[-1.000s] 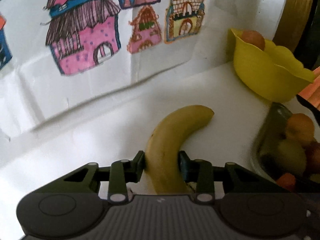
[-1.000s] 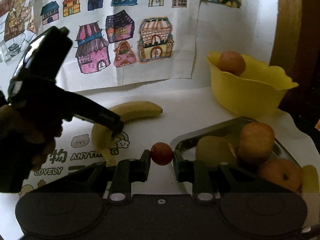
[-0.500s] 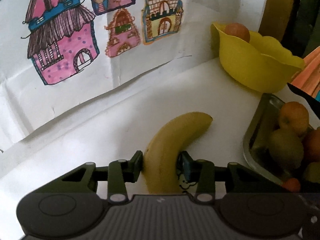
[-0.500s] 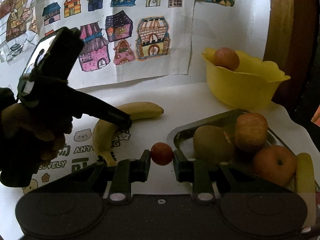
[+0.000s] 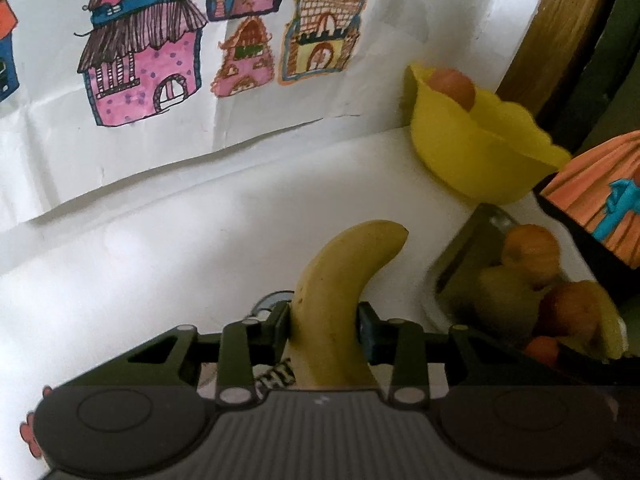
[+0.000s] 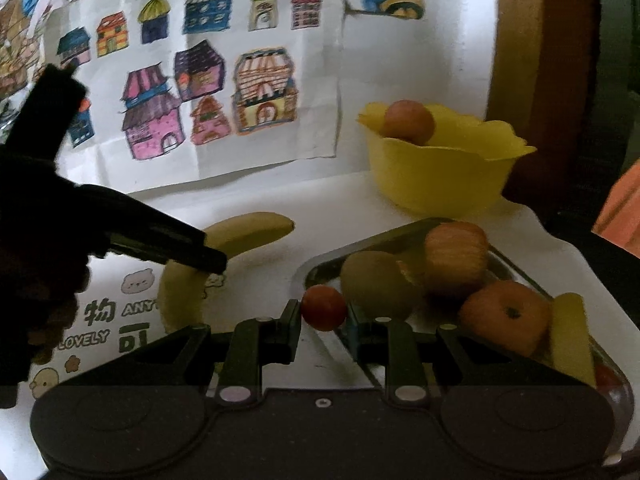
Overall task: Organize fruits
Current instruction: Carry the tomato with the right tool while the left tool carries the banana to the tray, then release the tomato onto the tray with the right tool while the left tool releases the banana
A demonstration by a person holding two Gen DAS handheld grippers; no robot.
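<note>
a: what did the left gripper (image 5: 323,320) have?

b: its jaws were clamped on the banana (image 5: 340,300), mid-length, the blunt tip pointing toward the metal tray (image 6: 320,270).

a: and the right gripper (image 6: 323,322)?

b: its jaws were closed on a small red tomato (image 6: 323,307), held just over the tray's near left corner.

a: what was in the tray?

b: a green kiwi-like fruit (image 6: 376,284), an apple (image 6: 456,258), an orange (image 6: 504,316) and a yellow piece (image 6: 570,336) at its right side.

a: beyond the tray?

b: a yellow bowl (image 6: 436,176) with one reddish fruit (image 6: 409,122) inside, near the wall drawing of houses (image 6: 208,96).
</note>
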